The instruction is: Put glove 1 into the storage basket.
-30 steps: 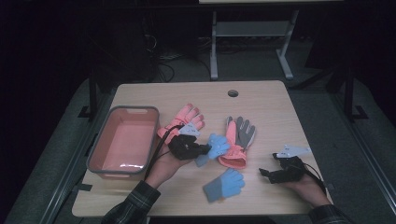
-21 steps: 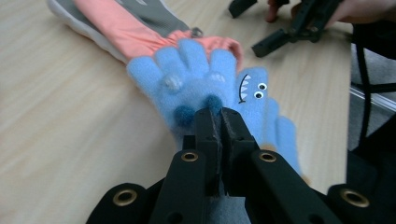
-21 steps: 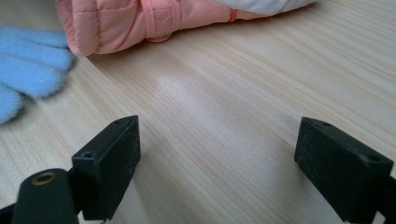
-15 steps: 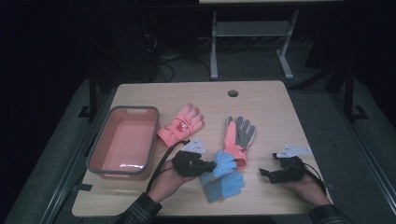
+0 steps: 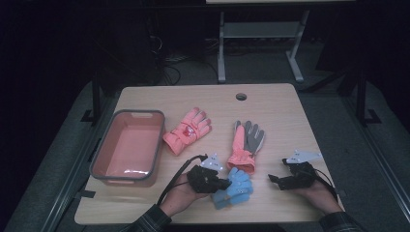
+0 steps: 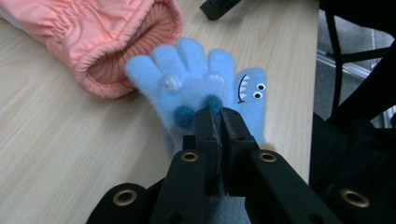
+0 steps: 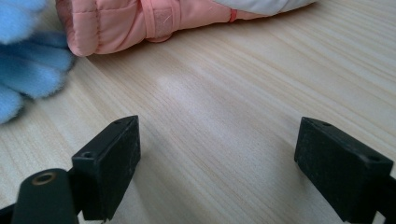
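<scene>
My left gripper is shut on a fluffy blue glove near the table's front edge. A blue part with eyes and teeth peeks out beside it; whether that is a second glove I cannot tell. The glove's fingertips touch the cuff of a pink and grey glove. Another pink glove lies left of the middle. My right gripper rests open and empty at the front right, with the blue glove and the pink cuff ahead of it.
A pink bin with a grey rim stands at the table's left side. A round cable hole sits near the far edge. A metal stand is on the floor beyond the table.
My left gripper has pulled back toward the front edge with a blue glove in it and brought it to where another blue glove lay. The right gripper has stayed put.
</scene>
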Demonstrator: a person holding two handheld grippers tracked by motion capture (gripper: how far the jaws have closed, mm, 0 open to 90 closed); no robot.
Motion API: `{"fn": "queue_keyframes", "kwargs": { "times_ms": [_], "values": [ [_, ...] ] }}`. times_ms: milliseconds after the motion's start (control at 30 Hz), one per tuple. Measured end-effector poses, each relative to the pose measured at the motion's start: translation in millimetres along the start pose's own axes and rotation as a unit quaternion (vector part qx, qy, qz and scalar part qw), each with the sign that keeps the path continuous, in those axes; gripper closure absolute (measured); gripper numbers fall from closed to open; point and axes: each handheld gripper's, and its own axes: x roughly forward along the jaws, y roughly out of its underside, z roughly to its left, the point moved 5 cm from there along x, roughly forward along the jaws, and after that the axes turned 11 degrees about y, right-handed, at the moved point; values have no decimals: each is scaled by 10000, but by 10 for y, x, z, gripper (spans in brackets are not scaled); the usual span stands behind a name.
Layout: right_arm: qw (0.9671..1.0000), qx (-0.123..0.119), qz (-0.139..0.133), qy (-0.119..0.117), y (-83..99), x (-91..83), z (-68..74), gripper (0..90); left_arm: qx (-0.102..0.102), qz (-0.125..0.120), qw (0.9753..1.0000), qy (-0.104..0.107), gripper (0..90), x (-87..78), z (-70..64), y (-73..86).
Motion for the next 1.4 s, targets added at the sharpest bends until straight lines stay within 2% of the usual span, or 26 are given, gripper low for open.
{"fn": "queue_keyframes", "kwargs": {
  "times_ms": [233,267,467,533,733,767,833,933,1000,1067,1233,1300,1400],
  "values": [
    [10000,2,2,2,0,0,0,138,80,96,9999,32,864,77,7,5],
    [10000,1,1,2,0,0,0,138,94,188,9998,4,864,109,19,13],
    [10000,4,9,4,-3,4,-1,138,116,339,9994,6,842,186,46,54],
    [10000,3,9,5,-4,4,-1,138,114,381,9992,12,787,206,56,72],
    [10000,0,9,5,-4,4,-1,138,209,249,9994,103,434,219,13,12],
    [10000,2,7,3,-4,4,-1,138,282,259,9993,14,375,229,16,3],
    [10000,-4,6,4,-4,5,-2,138,304,316,9990,-72,263,274,29,0],
    [10000,0,10,4,-4,4,-1,138,319,449,9983,-176,170,358,47,12],
    [10000,-4,5,4,-5,5,-2,138,354,554,9976,-234,150,404,56,23],
    [10000,-1,6,3,-6,6,-2,138,330,549,9975,-312,145,447,68,28],
    [10000,6,4,3,-7,8,-1,138,439,655,9963,-348,145,509,97,38],
    [10000,3,4,4,-7,8,-2,138,410,582,9968,-370,144,538,82,34],
    [10000,9,6,4,-7,7,-1,138,527,686,9954,-408,146,538,79,38]
  ]
}}
